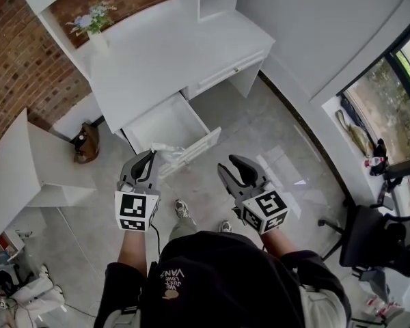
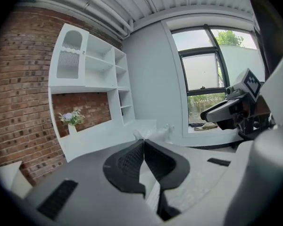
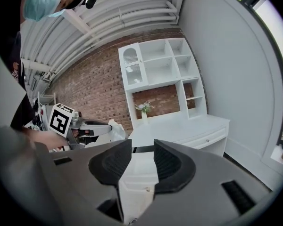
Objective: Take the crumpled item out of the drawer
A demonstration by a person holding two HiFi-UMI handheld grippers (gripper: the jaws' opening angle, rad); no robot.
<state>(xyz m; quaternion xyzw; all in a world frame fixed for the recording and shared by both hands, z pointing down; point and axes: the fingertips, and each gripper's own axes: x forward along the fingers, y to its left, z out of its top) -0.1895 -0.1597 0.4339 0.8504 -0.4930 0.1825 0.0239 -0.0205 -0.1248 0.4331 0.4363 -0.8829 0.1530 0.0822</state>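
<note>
Head view: left gripper has its jaws pinched together on the crumpled item – thin, white, creased, like paper or film. The item sits in line with the front edge of the open drawer, outside its box. The drawer is white, shallow and pulled far out of the white desk. Right gripper is beside the left one, apart from it, jaws spread, over grey tiled floor. There is open floor in front of the drawer and to its right.

Left gripper view: the ribbed dark pads meet tip to tip, and the crumpled item sticks out beyond them as ragged white folds. The right gripper is off to the side against the window.

Right gripper view: jaws stand apart with nothing between them – only the drawer shows through the gap. At the left, the left gripper carries the crumpled item, in front of the brick wall.
</note>
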